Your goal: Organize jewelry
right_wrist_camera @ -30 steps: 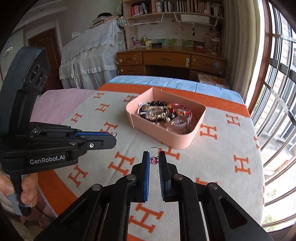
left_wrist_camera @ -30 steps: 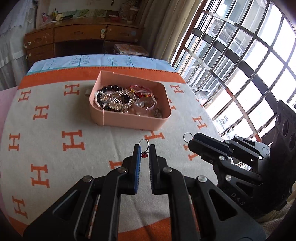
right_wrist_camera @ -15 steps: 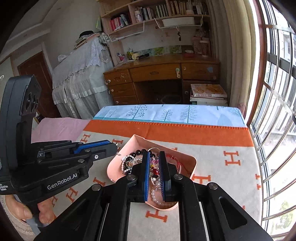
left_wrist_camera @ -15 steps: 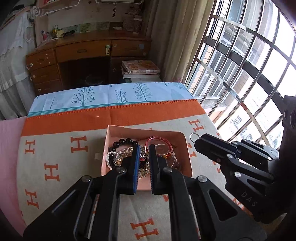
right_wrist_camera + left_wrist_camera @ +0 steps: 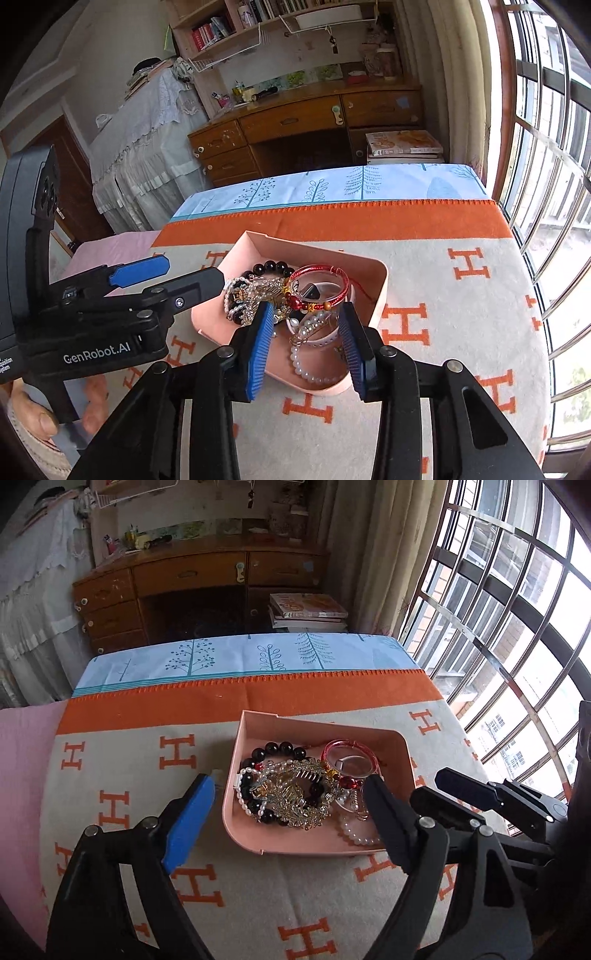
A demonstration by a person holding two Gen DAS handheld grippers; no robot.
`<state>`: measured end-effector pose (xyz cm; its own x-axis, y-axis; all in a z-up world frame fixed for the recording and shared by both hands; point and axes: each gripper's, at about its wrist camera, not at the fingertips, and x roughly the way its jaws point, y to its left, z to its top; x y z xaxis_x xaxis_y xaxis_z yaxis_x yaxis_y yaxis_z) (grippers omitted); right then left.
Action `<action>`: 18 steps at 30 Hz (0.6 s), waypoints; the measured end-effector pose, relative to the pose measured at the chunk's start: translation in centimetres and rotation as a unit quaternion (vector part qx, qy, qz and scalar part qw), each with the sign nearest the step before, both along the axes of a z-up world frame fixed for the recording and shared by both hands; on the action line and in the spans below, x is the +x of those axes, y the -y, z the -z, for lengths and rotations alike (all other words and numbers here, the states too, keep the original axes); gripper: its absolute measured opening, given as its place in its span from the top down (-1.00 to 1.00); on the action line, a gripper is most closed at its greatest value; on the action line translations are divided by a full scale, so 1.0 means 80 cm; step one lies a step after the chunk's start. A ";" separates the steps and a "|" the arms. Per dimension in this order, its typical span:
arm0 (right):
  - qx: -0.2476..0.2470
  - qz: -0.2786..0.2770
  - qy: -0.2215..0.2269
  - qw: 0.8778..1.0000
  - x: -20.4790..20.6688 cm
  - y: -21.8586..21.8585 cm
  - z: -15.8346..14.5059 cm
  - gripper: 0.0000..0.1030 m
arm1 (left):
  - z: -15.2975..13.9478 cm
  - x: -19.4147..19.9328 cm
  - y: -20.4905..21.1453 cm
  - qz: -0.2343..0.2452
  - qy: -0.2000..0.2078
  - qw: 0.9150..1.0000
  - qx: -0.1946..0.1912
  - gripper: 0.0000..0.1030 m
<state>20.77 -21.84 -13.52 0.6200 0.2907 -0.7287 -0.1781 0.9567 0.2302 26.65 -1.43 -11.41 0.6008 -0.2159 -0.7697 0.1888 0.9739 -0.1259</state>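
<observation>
A pink tray (image 5: pixel 321 723) (image 5: pixel 382 291) sits on the H-patterned blanket, heaped with jewelry: a black bead bracelet (image 5: pixel 279 749), a gold ornate piece (image 5: pixel 299 797), a red bangle (image 5: pixel 349 757) (image 5: pixel 319 284), white pearl strands (image 5: pixel 310 363). My left gripper (image 5: pixel 286 794) is open above the tray, its jaws wide on either side of the heap. My right gripper (image 5: pixel 306 325) is open above the tray's near right part. Both are empty. The right gripper (image 5: pixel 480 794) shows in the left wrist view, the left gripper (image 5: pixel 166 275) in the right wrist view.
The orange and grey blanket (image 5: pixel 122 760) covers the table, with a blue tree-print cloth (image 5: pixel 240 657) at its far end. A wooden desk (image 5: pixel 192 587) and stacked books (image 5: pixel 306 609) stand beyond. Barred windows (image 5: pixel 498 609) run along the right.
Both grippers were shut on small ring charms, moved forward over the tray and opened. The charms are no longer between the fingers.
</observation>
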 end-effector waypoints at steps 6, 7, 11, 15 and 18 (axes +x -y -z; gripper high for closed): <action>-0.008 0.001 0.011 1.000 -0.030 -0.006 -0.013 0.27 | -0.021 -0.042 -0.002 -0.030 0.023 0.999 0.031 -0.57; -0.011 0.000 0.014 1.000 -0.035 -0.008 -0.015 0.27 | -0.024 -0.049 -0.003 -0.032 0.028 0.999 0.029 -0.57; -0.018 -0.006 0.022 1.000 -0.061 -0.017 -0.024 0.27 | -0.040 -0.083 -0.009 -0.043 0.041 0.998 0.024 -0.57; -0.021 -0.010 0.027 0.999 -0.092 -0.022 -0.031 0.27 | -0.051 -0.125 -0.013 -0.063 0.057 0.996 0.041 -0.57; -0.024 -0.011 0.034 0.999 -0.119 -0.025 -0.035 0.27 | -0.056 -0.158 -0.016 -0.068 0.067 0.995 0.041 -0.57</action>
